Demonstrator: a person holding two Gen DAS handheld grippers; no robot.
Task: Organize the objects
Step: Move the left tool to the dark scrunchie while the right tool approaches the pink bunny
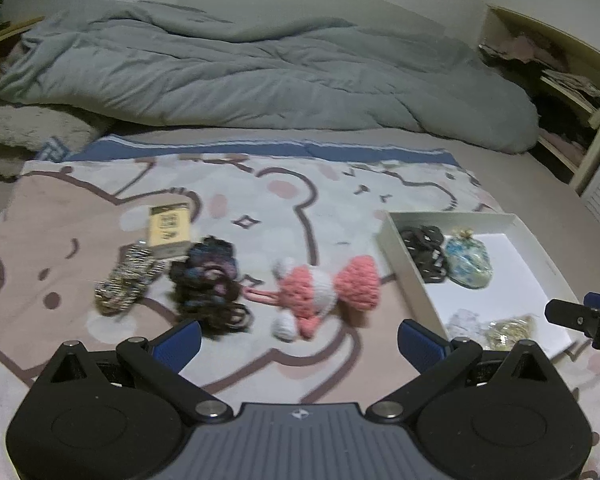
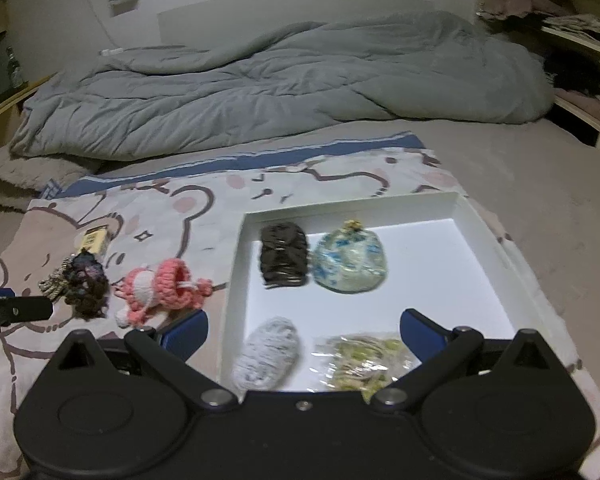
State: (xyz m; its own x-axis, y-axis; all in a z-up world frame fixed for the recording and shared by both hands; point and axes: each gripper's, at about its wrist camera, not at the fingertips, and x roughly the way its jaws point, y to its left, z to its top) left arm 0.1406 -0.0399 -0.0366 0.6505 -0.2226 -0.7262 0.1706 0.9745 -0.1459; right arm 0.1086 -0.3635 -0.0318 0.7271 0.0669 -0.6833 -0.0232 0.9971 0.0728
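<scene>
Left gripper (image 1: 300, 338): fingers spread wide, holding nothing, hovering over the bear-print blanket (image 1: 60, 216) just short of the pink crochet doll (image 1: 320, 288). Doll lies flat on the blanket left of the white box (image 2: 236, 280), long axis roughly left-right. Right gripper (image 2: 304, 334): fingers spread wide, empty, above the box's near edge.

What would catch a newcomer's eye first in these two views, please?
Probably the pink and white crocheted doll lying on the cartoon bear blanket, left of the shallow white cardboard box. Inside the box, a blue-patterned fabric pouch sits beside a dark brown hair clip.
</scene>
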